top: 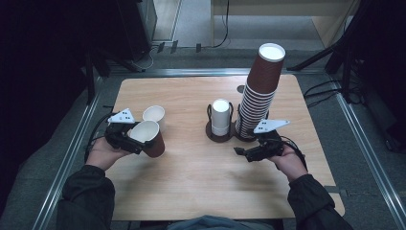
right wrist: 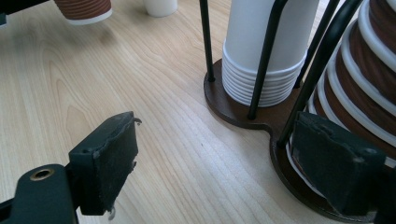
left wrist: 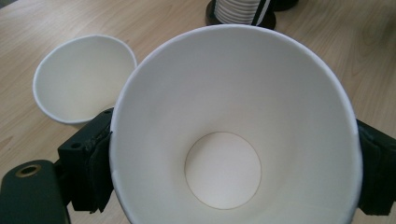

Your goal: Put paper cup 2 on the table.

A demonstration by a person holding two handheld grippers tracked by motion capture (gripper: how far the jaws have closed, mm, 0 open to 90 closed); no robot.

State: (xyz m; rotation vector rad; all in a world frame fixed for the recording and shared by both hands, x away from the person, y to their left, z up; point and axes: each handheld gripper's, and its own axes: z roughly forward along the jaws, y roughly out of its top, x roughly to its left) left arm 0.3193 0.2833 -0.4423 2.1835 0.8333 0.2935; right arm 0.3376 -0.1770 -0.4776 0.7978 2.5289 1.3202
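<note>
Left gripper (top: 136, 139): jaws clamped on a brown paper cup (top: 149, 137), at the table's (top: 191, 182) 9 o'clock, beside a white paper cup (top: 154, 115), possibly touching. Right gripper (top: 242, 151): jaws apart, empty, near the cup holder (top: 221, 135) and brown cup stack (top: 258, 91).

Dim room, grey floor (top: 57, 143)

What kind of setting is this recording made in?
Probably a lab or recording studio, not a café: a lone wooden table boxed in by metal rails, cables trailing over a grey floor, dark surroundings, and stacked paper cups in a rack as props.
</note>
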